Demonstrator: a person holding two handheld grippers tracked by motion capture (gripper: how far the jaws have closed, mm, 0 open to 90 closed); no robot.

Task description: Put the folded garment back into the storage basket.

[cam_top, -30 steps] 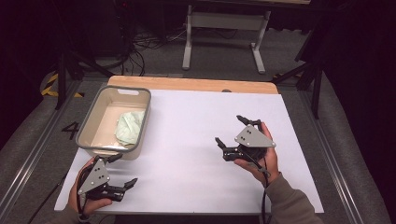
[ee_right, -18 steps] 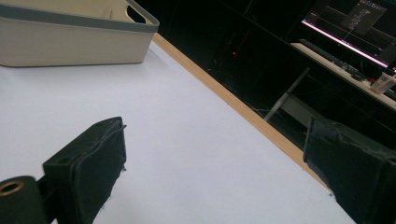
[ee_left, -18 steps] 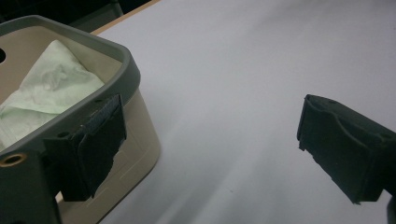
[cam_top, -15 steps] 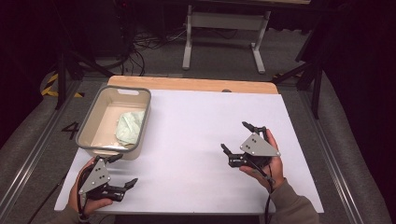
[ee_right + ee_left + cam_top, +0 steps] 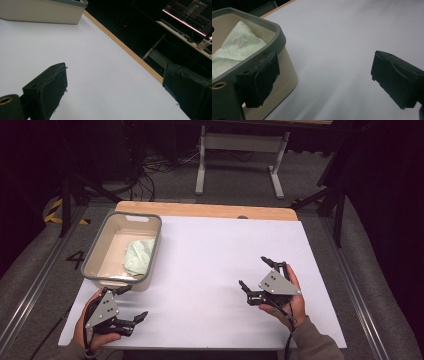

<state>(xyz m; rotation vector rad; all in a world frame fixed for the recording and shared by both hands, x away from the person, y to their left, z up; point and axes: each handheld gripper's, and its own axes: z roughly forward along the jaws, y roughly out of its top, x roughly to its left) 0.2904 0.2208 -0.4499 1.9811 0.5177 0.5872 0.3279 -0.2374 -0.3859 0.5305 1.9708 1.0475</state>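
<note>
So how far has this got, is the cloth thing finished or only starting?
Looks done: the pale green cloth lies inside the beige bin, crumpled against its right side. In hand: nothing; the left gripper sits open by the bin's near corner, and the right gripper is open over the bare white table. Left to do: apparently little, perhaps only resting the grippers.
</note>
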